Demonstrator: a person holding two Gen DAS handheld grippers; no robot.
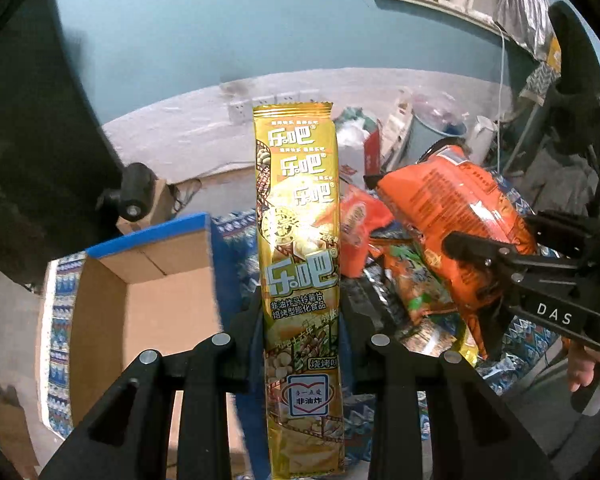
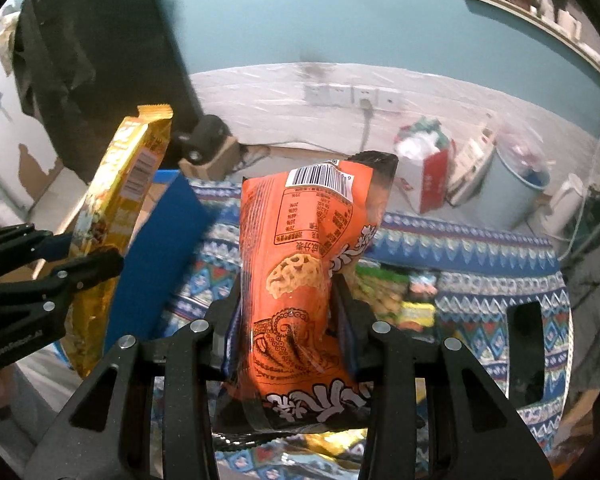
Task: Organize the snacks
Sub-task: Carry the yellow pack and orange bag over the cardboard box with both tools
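My left gripper is shut on a long yellow chip pack and holds it upright above the table, to the right of an open cardboard box with a blue rim. My right gripper is shut on an orange snack bag, held upright in the air. The right gripper with the orange bag shows at the right of the left wrist view. The left gripper with the yellow pack shows at the left of the right wrist view.
A pile of snack packets lies on the patterned blue cloth between the grippers. The box's blue side stands at left. Behind are a pale bin, a red-and-white bag and wall sockets.
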